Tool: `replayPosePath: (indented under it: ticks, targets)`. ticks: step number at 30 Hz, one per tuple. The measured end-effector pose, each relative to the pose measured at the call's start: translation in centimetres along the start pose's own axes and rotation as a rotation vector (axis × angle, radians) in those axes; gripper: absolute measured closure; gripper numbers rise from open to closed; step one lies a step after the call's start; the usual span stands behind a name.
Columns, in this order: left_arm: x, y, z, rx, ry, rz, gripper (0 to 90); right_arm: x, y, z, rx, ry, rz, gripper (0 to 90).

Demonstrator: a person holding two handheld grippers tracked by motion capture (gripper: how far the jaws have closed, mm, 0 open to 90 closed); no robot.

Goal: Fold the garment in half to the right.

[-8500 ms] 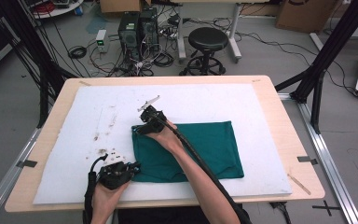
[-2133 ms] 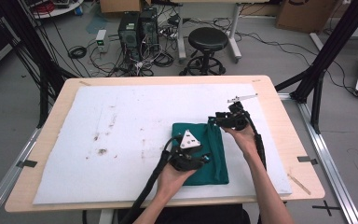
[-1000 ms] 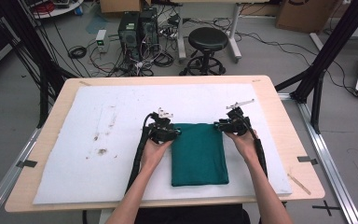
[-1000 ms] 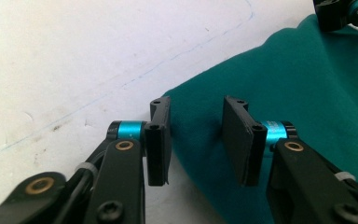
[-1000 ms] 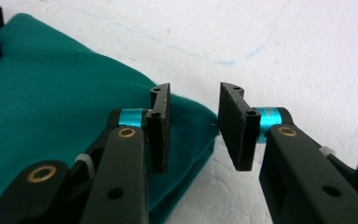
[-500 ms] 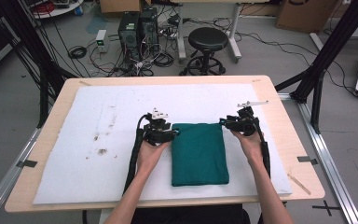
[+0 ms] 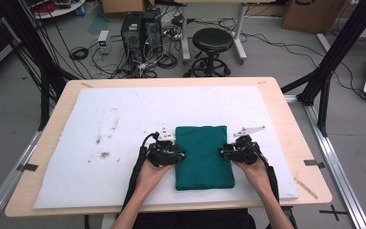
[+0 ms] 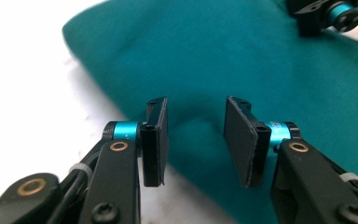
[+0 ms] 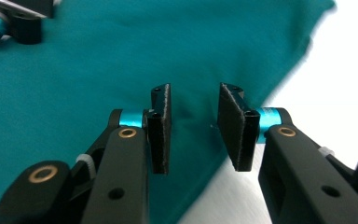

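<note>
Both hands lower (jaws closing) beside cloth (image 7: 203,155).

The surface (image 7: 286,119) is a light wooden tabletop with rounded corners, and a large white sheet (image 7: 124,114) covers nearly all of it, leaving a wooden margin at the edges. On the sheet, toward the near middle, lies a folded green cloth (image 7: 203,157), a neat rectangle with its long sides running away from the person. Left of the cloth the sheet bears a few small dark stains (image 7: 104,153), and short strips of tape (image 7: 307,187) lie on the bare wood near the right front corner.
</note>
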State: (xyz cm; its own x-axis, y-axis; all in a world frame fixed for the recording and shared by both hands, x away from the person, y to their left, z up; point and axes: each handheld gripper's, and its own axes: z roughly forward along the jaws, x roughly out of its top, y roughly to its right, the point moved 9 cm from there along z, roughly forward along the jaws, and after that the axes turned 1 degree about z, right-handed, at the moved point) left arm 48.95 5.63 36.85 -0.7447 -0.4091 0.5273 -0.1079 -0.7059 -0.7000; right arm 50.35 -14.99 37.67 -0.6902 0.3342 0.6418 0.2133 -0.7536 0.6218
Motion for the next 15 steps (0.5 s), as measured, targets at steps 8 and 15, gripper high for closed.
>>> replayPosePath:
  ticks: [8,15]
  targets:
    - [0.0,2.9,-3.2,-0.066,0.079,0.068,58.8,-0.8,-2.0,-2.7,0.052,0.082,-0.012,61.6]
    - [-2.5,5.8,-3.7,-0.084,0.03,0.185,58.5,-3.5,-4.4,-3.8,0.062,0.048,-0.083,61.3]
